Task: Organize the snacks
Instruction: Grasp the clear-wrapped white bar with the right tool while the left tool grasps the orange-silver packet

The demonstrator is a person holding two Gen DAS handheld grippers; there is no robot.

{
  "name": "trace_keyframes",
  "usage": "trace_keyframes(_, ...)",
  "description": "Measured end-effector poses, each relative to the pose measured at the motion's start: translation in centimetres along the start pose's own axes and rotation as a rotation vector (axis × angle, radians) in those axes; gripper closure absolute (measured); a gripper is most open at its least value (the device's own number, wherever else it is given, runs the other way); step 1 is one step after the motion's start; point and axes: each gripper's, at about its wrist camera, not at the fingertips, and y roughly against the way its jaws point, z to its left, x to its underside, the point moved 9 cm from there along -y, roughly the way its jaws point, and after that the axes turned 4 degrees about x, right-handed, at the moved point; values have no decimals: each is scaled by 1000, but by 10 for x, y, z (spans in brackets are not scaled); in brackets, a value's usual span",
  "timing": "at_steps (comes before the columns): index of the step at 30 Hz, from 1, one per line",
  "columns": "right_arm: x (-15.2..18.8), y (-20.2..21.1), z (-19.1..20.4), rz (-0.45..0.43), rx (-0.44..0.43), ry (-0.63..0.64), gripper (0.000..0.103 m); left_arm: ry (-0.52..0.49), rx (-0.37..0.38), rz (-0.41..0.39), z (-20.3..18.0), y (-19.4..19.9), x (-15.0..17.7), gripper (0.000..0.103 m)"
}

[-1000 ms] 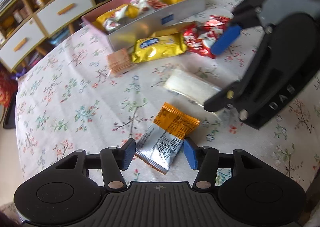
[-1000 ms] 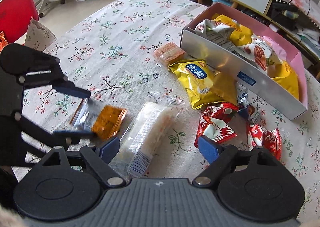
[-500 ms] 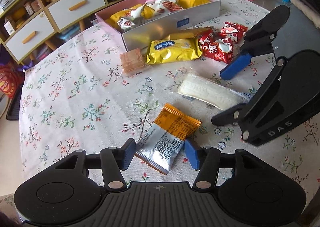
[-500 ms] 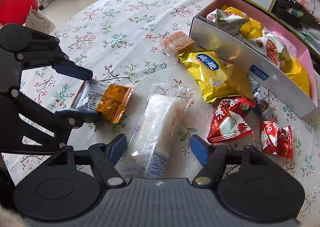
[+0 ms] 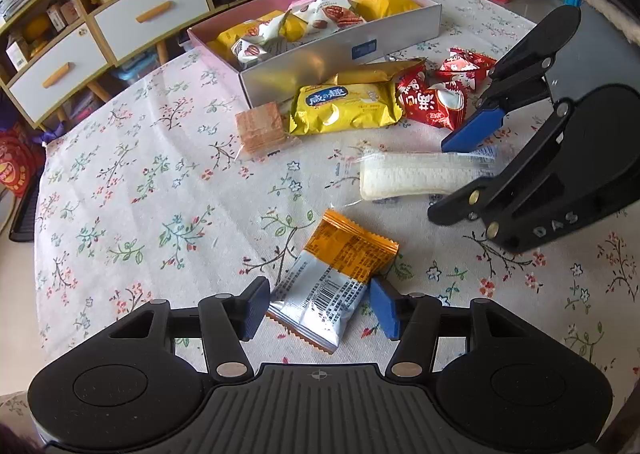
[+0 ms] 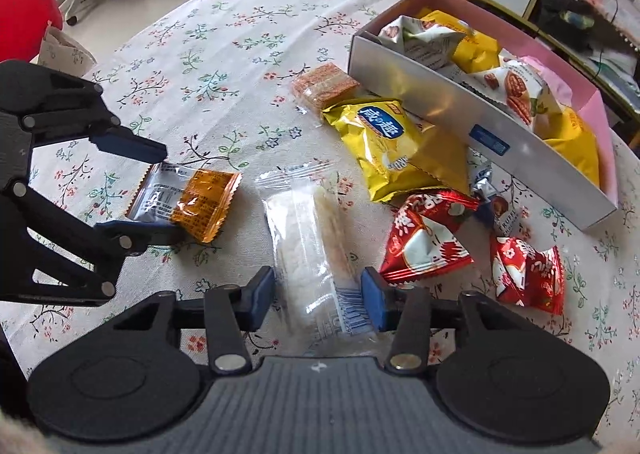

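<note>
A silver box with a pink inside (image 5: 340, 54) (image 6: 460, 106) holds several snack packets at the far side of the flowered table. My left gripper (image 5: 320, 308) (image 6: 172, 190) is shut on an orange-and-silver packet (image 5: 336, 274) (image 6: 188, 198) lying flat, with a blue pad against each long edge. My right gripper (image 6: 318, 298) (image 5: 438, 179) straddles the near end of a clear packet of pale rice crackers (image 6: 308, 230) (image 5: 412, 176). Its jaws are closing, and the pads stand right at the wrapper's edges without squeezing it.
A yellow packet (image 6: 384, 142), a wrapped wafer block (image 6: 324, 84) and two red packets (image 6: 424, 238) (image 6: 528, 274) lie loose in front of the box. Drawers (image 5: 152, 14) stand behind the table and a red chair (image 6: 24, 6) beside it.
The right gripper's jaws have narrowed from wide apart to just outside the clear packet. The left gripper keeps the orange-and-silver packet between its pads and stays put.
</note>
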Motion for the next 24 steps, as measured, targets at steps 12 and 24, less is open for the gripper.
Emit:
trace_keyframes(12, -5, -3, 3, -18, -28, 4, 56, 61, 27, -5, 2, -4, -4, 51)
trace_keyframes(24, -5, 0, 12, -36, -29, 62, 73, 45, 19, -15, -9, -5, -9, 63)
